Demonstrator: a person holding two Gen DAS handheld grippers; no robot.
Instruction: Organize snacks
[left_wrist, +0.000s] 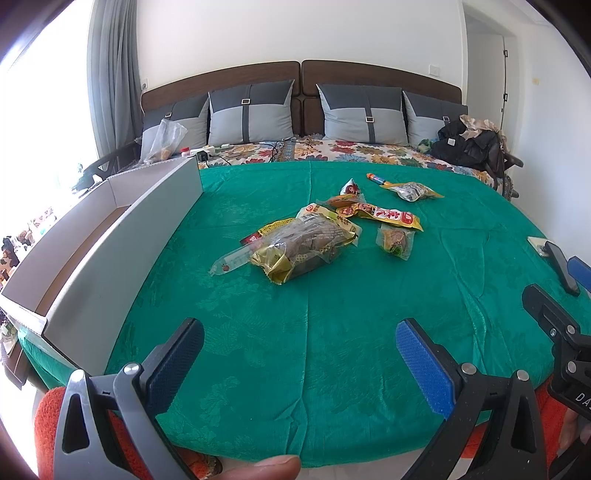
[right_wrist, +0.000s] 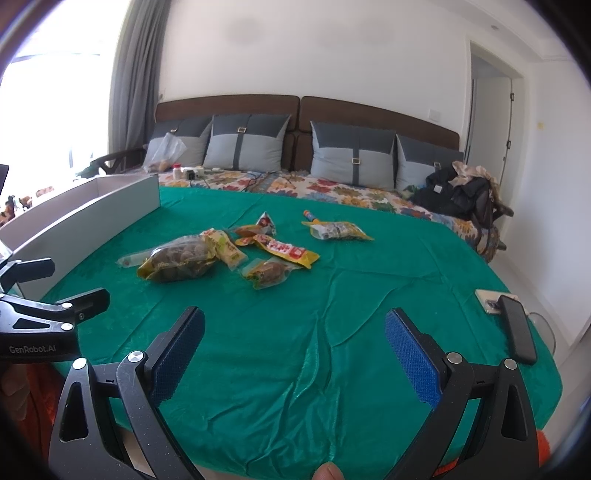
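Several snack packets lie in a loose pile on the green cloth (left_wrist: 295, 332). A big clear bag of brown snacks (left_wrist: 306, 245) (right_wrist: 181, 260) is nearest, with a red-yellow long packet (left_wrist: 384, 216) (right_wrist: 284, 251), a small meat packet (left_wrist: 395, 240) (right_wrist: 267, 273) and a grey-yellow packet (left_wrist: 413, 191) (right_wrist: 338, 230) behind it. A white open box (left_wrist: 122, 236) (right_wrist: 85, 218) stands at the left. My left gripper (left_wrist: 299, 354) is open and empty, short of the pile. My right gripper (right_wrist: 293, 347) is open and empty, to the right of the left one.
Two phones (right_wrist: 513, 325) lie at the cloth's right edge. Grey pillows (left_wrist: 251, 114), a black bag (left_wrist: 469, 146), a power strip (left_wrist: 207, 151) and a plastic bag (left_wrist: 164, 138) are at the bed's head. A doorway (right_wrist: 491, 122) is at the right.
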